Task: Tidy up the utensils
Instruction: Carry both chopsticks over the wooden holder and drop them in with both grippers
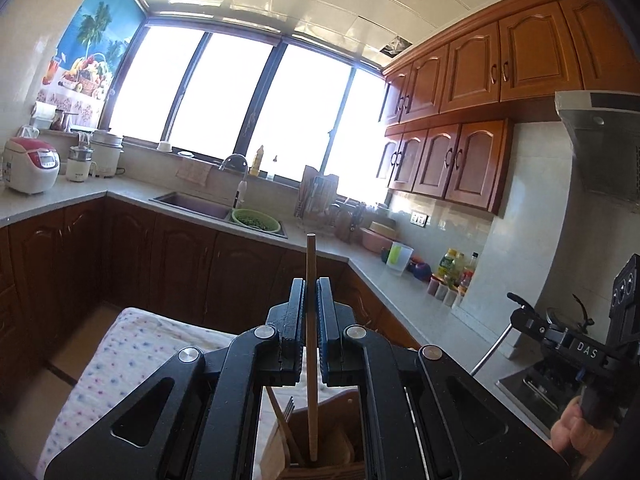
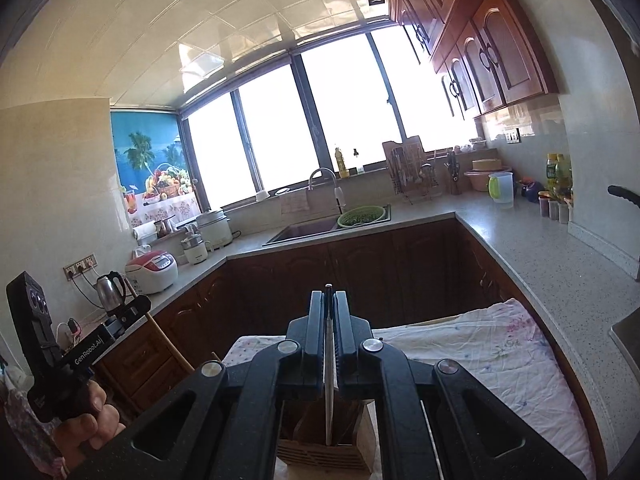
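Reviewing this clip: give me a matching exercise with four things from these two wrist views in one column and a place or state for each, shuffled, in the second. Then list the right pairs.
Things:
1. wooden chopstick
2. metal utensil
3. green colander
4. wooden holder

Places or states:
A. sits in the sink
B. clamped upright in the left gripper
C. stands on the cloth below both grippers
D. clamped upright in the right gripper

Pairs: 1-B, 2-D, 3-A, 4-C
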`<state>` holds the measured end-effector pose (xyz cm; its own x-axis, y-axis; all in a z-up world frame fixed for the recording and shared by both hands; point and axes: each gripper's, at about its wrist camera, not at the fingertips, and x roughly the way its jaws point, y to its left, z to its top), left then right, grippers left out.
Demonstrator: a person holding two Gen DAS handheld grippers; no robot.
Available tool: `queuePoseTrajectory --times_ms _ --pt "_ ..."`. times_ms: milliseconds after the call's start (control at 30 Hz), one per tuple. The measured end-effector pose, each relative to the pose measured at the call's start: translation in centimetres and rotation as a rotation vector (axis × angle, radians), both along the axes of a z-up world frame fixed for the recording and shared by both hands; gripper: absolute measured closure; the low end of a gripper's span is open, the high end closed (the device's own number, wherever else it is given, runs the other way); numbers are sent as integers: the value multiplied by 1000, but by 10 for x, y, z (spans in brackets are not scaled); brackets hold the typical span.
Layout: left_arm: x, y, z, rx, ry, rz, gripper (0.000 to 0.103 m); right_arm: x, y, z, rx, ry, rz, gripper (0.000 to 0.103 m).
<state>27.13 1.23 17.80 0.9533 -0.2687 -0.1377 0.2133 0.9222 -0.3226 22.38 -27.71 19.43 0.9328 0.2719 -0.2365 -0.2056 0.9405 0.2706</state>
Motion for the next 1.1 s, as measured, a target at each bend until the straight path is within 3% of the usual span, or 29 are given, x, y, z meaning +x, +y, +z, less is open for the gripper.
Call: queuePoseTrajectory --times_ms 300,467,567,933,1033,1100 --pt "20 -5 -63 -11 86 20 98 36 3 -57 10 92 -8 99" --pt "22 -16 -86 33 138 -20 98 48 3 -87 18 163 -1 99" --pt "20 -22 -90 70 130 -11 97 51 2 -95 17 178 -9 99" --pt "24 -24 -93 66 170 -33 97 54 -4 -94 34 193 -12 98" --pt "25 -22 -90 63 190 -46 97 53 -7 -94 62 201 3 92" --pt "21 -17 -88 46 194 -53 96 50 -10 -92 81 195 3 77"
